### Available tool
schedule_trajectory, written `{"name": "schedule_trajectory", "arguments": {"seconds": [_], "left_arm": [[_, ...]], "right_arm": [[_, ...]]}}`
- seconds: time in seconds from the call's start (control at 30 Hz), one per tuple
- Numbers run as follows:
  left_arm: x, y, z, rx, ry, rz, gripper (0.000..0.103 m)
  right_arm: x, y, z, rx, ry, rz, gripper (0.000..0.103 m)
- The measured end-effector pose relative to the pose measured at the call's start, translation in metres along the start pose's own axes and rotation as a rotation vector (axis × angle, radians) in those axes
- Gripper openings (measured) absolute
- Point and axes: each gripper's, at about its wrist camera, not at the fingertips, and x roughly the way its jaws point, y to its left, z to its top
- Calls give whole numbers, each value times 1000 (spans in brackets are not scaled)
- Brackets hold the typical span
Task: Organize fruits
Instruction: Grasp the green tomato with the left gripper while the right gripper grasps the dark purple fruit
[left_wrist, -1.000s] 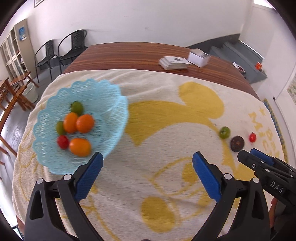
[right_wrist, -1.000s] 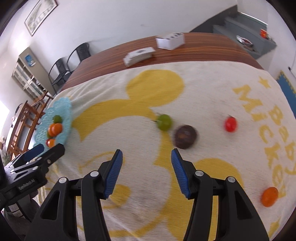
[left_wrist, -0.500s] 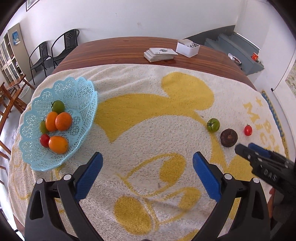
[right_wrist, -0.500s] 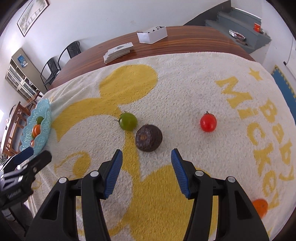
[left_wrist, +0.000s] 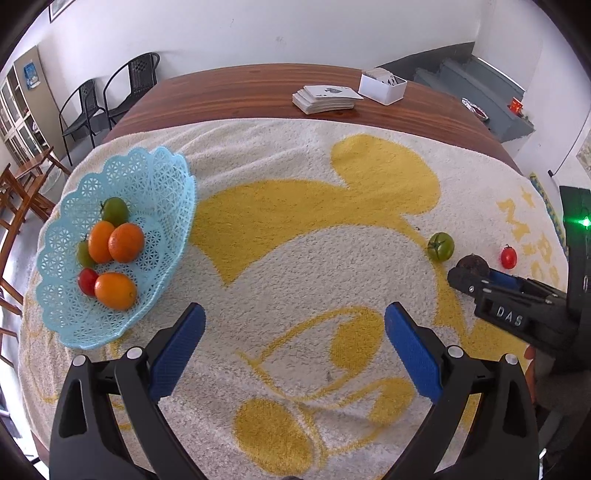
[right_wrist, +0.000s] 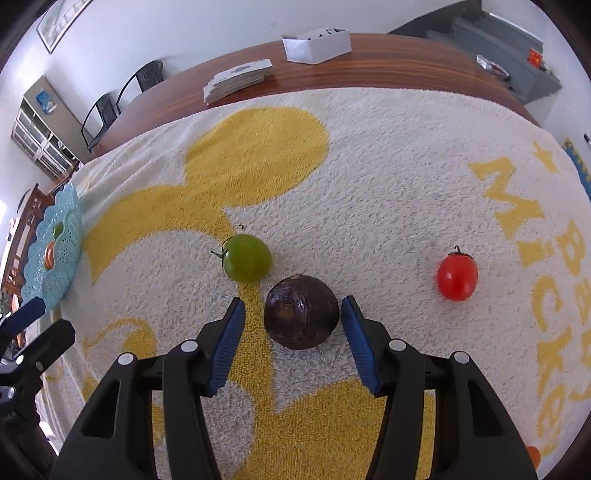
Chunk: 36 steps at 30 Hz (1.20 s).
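Note:
A dark purple round fruit (right_wrist: 301, 316) lies on the towel between the blue pads of my right gripper (right_wrist: 293, 308), which is open with a gap on each side. Just left of it sits a green tomato (right_wrist: 246, 257), and a red cherry tomato (right_wrist: 457, 276) lies to the right. A light-blue lattice basket (left_wrist: 159, 184) at the left holds several orange, green and red fruits. My left gripper (left_wrist: 293, 325) hangs open over bare towel, empty. In the left wrist view the right gripper (left_wrist: 476, 282) reaches the dark fruit (left_wrist: 472, 261) beside the green tomato (left_wrist: 440, 246).
A cream and yellow towel (left_wrist: 314, 221) covers the wooden table (left_wrist: 240, 92). A stack of cards (left_wrist: 325, 98) and a white box (left_wrist: 382, 86) lie at the far edge. An orange fruit (right_wrist: 533, 456) peeks in at the lower right. Chairs (left_wrist: 110, 96) stand behind.
My right gripper has advanced toward the dark fruit, which now sits between its pads. The left gripper's view has drifted slightly, keeping basket at left.

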Motion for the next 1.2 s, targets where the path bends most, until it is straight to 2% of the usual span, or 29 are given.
{"name": "schedule_trajectory", "arguments": {"seconds": [0.03, 0.1, 0.17, 0.33, 0.53, 0.77, 0.9, 1.07, 1.17, 1.2], "left_arm": [[2, -2, 1, 5, 3, -2, 99], [5, -5, 2, 16, 7, -6, 99], [10, -11, 5, 28, 14, -16, 99], [25, -26, 9, 42, 52, -43, 99], [29, -61, 21, 123, 21, -61, 99], [40, -95, 33, 172, 21, -95, 92], [51, -108, 38, 169, 42, -137, 74], [62, -122, 44, 178, 58, -171, 63], [71, -126, 45, 174, 78, -196, 61], [74, -127, 44, 175, 82, -201, 55]], "right_arm": [[0, 0, 0, -6, -2, -11, 43], [0, 0, 0, -12, 4, -5, 39], [-3, -3, -2, -2, 14, 27, 39], [-17, -12, -8, 21, 2, 39, 39], [-29, -25, -15, 48, -9, 36, 39], [-32, -40, -25, 77, 1, 41, 39], [-33, -47, -31, 91, 7, 47, 39], [-37, -52, -33, 90, -2, 40, 39], [-38, -54, -34, 96, -3, 39, 39], [-39, -54, -35, 97, -4, 38, 39]]}}
